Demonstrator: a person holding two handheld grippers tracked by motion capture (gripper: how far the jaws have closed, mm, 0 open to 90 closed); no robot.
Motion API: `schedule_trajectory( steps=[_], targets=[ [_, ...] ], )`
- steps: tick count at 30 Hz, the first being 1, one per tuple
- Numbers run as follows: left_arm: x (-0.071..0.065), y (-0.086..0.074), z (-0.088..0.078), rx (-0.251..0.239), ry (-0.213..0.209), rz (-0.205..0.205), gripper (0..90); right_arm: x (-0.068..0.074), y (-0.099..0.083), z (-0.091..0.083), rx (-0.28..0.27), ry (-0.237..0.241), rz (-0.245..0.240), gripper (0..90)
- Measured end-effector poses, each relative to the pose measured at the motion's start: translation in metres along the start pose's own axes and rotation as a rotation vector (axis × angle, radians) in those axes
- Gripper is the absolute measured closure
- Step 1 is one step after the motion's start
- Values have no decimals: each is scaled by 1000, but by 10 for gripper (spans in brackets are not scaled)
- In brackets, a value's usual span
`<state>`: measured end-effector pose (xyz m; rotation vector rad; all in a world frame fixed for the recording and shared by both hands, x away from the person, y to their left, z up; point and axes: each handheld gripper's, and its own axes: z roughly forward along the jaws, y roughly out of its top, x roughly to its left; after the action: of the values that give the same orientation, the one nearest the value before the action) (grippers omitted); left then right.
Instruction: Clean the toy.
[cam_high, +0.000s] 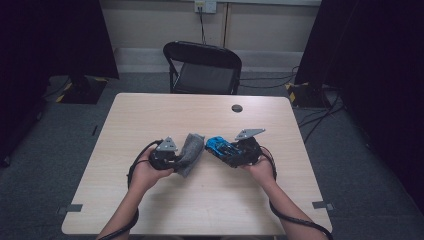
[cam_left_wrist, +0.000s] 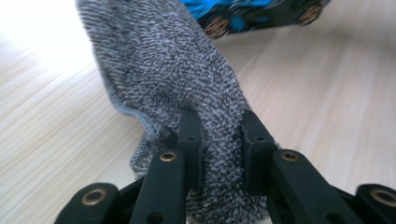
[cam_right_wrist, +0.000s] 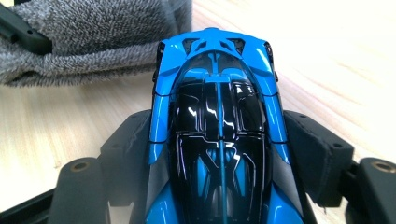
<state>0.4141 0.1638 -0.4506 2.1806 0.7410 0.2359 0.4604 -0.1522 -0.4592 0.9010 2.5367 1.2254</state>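
Observation:
A grey knitted cloth lies bunched at the middle of the wooden table, and my left gripper is shut on its near end. In the left gripper view the cloth rises between the two black jaws, pinched tight. A blue and black toy car is held just right of the cloth, with my right gripper shut on its sides. In the right gripper view the toy car sits lengthwise between the jaws, nose pointing away, and the cloth lies just beyond it.
A black folding chair stands behind the table's far edge. A small dark round grommet sits in the tabletop near the back. Cables trail on the floor at the right. Bare wood surrounds both hands.

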Motion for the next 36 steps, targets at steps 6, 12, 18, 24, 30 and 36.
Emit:
schedule_trajectory(
  steps=[6,12,18,24,30,36],
  targets=[
    [14,-2,0,22,133,-38,739,3,4,-5,-22,8,-1,280],
    [4,13,24,39,114,-3,737,6,7,-6,-34,14,-12,280],
    [-13,24,48,35,42,17,737,5,6,-8,-42,9,-7,280],
    [-27,33,62,32,-8,36,737,3,5,-8,-37,0,1,280],
    [-40,36,72,27,-45,56,737,1,4,-7,-35,-6,7,280],
    [-53,38,79,24,-87,73,737,1,4,-6,-38,-8,10,280]
  ],
)
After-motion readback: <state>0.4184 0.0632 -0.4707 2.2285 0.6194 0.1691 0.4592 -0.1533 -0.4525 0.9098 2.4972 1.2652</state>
